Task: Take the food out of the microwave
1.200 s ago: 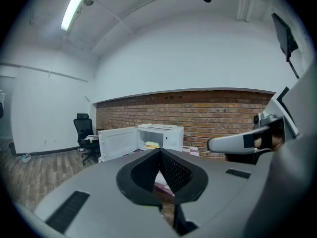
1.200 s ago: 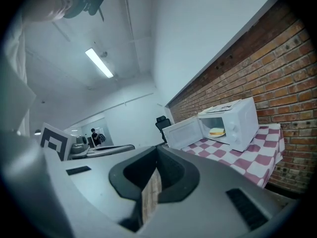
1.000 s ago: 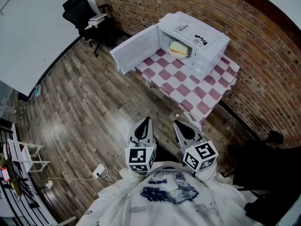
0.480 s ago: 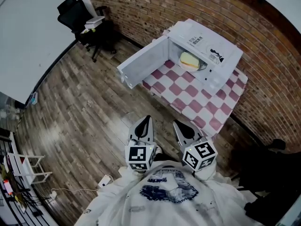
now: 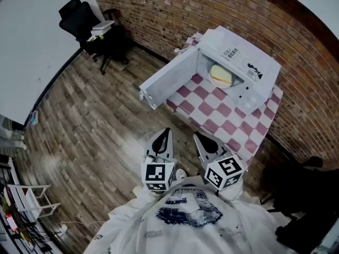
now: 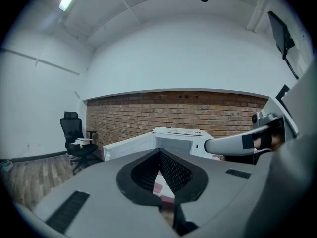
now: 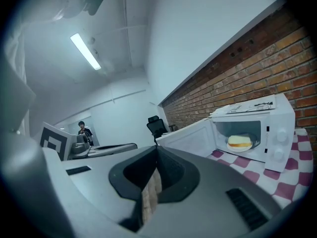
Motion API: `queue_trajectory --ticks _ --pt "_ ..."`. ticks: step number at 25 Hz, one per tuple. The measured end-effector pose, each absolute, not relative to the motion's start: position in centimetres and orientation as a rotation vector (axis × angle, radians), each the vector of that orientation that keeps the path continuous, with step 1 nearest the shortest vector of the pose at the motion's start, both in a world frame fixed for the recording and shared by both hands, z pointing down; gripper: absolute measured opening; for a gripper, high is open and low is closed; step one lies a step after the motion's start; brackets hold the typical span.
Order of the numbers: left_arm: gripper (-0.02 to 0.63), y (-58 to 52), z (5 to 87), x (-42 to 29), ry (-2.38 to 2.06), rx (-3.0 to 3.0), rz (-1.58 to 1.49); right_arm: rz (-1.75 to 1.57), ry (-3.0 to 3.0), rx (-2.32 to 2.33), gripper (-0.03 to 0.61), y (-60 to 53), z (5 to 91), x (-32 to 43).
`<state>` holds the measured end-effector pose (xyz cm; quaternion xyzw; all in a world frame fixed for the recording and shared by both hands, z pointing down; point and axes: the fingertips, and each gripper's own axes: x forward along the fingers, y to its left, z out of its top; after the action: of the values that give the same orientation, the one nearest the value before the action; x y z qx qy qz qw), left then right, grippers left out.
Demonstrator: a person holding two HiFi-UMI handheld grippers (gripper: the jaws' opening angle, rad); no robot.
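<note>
The food (image 5: 221, 74), a pale sandwich by the look of it, sits inside the microwave (image 5: 249, 57), whose door (image 5: 168, 81) stands open over the counter (image 5: 233, 121). I judge it light and squashy, best taken gently by its sides. My left tool (image 5: 164, 135) and right tool (image 5: 199, 138) are clenched and empty, well short of the microwave.

glossy white microwave (image 5: 239, 58), checked cloth (image 5: 222, 114), wood-plank floor (image 5: 90, 120), rough brick wall (image 5: 169, 9)

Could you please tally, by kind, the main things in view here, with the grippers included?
Microwave: 1
Food item: 1
Checked table: 1
Office chair: 1
Grippers: 2, the left gripper and the right gripper
Total: 6
</note>
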<state>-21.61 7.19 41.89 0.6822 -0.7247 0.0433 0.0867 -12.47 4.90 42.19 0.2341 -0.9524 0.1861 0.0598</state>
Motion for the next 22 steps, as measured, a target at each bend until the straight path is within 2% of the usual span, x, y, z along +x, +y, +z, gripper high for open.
queue_trajectory --ticks 22 --pt "0.009 -0.1 42.9 -23.5 -2.041 2.093 0.136 0.597 -2.849 0.820 0.014 -2.4 43.1 -14.7"
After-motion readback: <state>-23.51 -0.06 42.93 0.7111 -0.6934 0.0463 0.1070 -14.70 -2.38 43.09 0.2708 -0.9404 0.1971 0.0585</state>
